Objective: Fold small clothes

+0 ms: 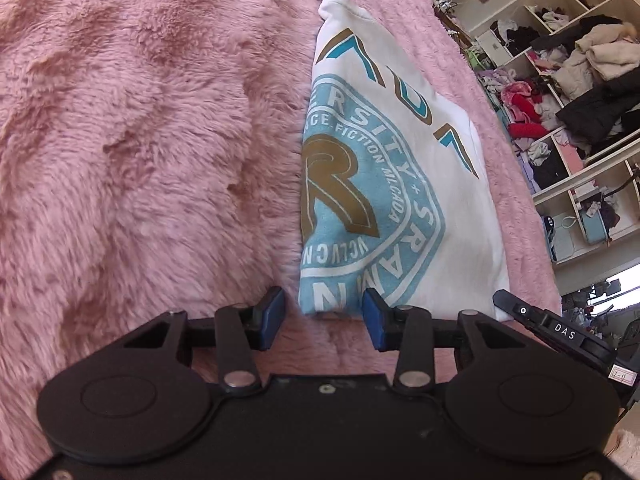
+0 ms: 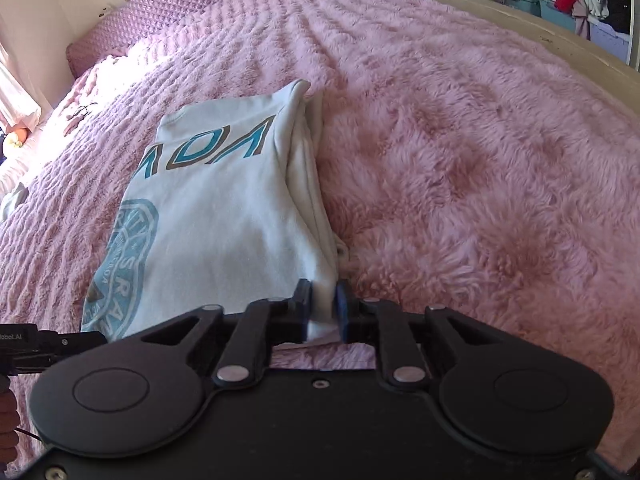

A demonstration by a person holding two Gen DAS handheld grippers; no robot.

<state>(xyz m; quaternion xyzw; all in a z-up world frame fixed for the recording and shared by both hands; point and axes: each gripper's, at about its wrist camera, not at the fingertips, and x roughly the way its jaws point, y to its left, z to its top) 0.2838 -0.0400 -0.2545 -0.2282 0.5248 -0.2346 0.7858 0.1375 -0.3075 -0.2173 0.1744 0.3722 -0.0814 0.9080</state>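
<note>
In the left wrist view, the left gripper [image 1: 324,312] sits at 6 o'clock with its blue pads [image 1: 273,312] apart by a moderate gap. The near left corner of the folded white T-shirt [image 1: 400,184] reaches into that gap, but the pads do not press on it; pink fur shows on both sides of the cloth. At 4 o'clock the black tip of the right gripper [image 1: 516,310] lies at the shirt's near right corner.

In the right wrist view, the right gripper [image 2: 325,306] at 6 o'clock has its jaws drawn narrow, pinching the stacked white layers at the T-shirt's [image 2: 216,216] near right corner; cloth bulges between the pads. At 9 o'clock the black body of the left gripper [image 2: 60,340] pokes in beside the shirt's near left edge.

The shirt lies folded into a long strip on the fluffy pink blanket [image 2: 460,160], running from 6 o'clock toward 12, with its blue round print and letters facing up. Farther off, at 11 o'clock, a purple quilted pillow [image 2: 176,0] lies; at 2 o'clock open shelves [image 1: 568,92] hold heaped clothes.
</note>
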